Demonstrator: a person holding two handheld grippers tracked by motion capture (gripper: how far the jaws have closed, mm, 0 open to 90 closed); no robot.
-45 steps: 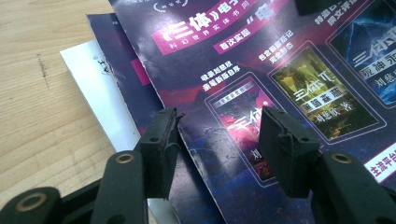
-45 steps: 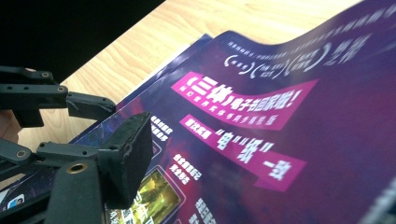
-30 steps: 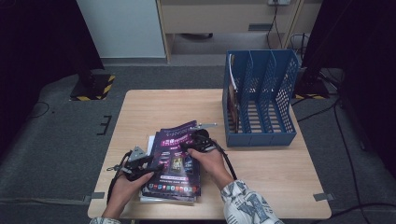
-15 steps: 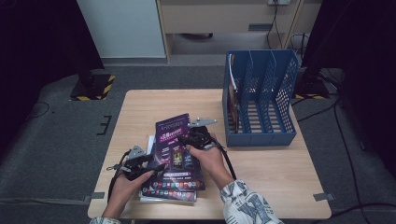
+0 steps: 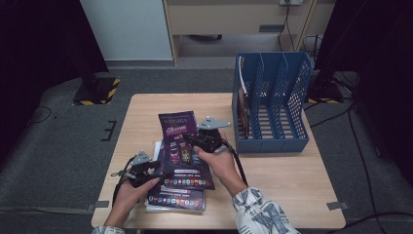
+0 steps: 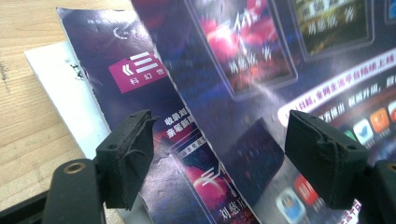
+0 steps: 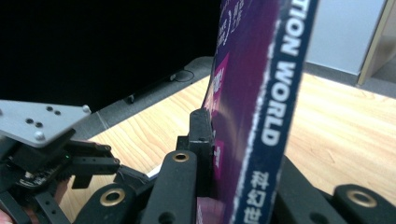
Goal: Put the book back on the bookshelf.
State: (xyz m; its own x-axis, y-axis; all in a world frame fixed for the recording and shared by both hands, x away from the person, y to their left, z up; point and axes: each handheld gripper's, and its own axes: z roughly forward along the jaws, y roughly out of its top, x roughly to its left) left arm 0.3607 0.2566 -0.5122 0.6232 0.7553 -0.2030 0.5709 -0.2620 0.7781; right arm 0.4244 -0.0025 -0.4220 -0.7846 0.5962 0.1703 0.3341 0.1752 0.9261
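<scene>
A purple magazine [image 5: 182, 146] is clamped at its right edge by the right gripper [image 5: 195, 140], jaws pressed together on the spine (lettering seen edge-on in the right gripper view [image 7: 261, 116]). The magazine is held tilted above a stack of magazines [image 5: 176, 197] at the near left of the wooden table [image 5: 292, 175]. The left gripper [image 5: 146, 170] is set at the stack's left edge, its jaws having just been opening and now apart, pads off the covers [image 6: 233, 93]. A blue file rack [image 5: 272, 100] stands at the far right.
</scene>
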